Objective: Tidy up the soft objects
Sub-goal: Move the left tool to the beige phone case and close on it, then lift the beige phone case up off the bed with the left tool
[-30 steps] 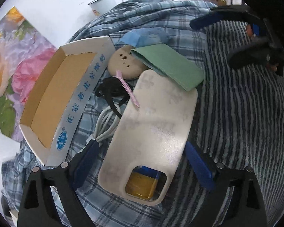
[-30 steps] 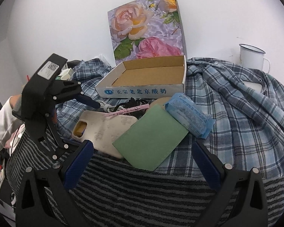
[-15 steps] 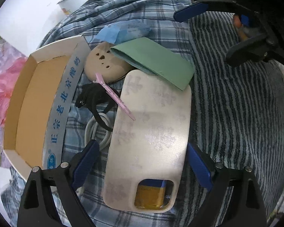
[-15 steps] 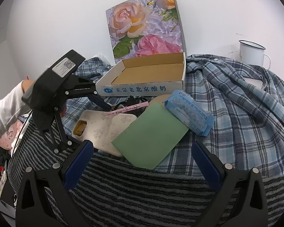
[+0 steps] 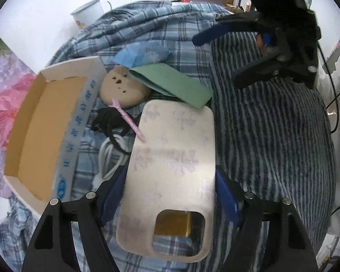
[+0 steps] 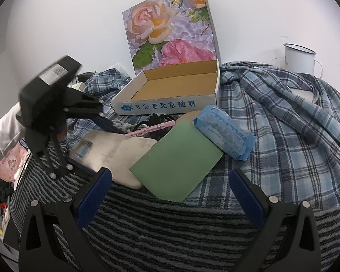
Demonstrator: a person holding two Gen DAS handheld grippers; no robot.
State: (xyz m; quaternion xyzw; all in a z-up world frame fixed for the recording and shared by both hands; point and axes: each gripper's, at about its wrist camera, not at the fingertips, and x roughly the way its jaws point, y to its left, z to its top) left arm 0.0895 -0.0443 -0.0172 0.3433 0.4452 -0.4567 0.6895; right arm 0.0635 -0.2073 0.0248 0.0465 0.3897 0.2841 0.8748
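Phone case (image 5: 170, 170) between the spread left gripper (image 5: 170, 195) pads — right gripper (image 6: 170, 195) wide apart, holding nothing.

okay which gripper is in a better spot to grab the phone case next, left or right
Left, probably. The left gripper already straddles the phone case, one open finger on each side. The right gripper hovers open over the striped cloth, nearer the green pad.

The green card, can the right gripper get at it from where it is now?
Probably yes. The green card lies on top of the pile, straight ahead of the open right gripper, nothing lying over it; only its far corner sits by the blue packet.
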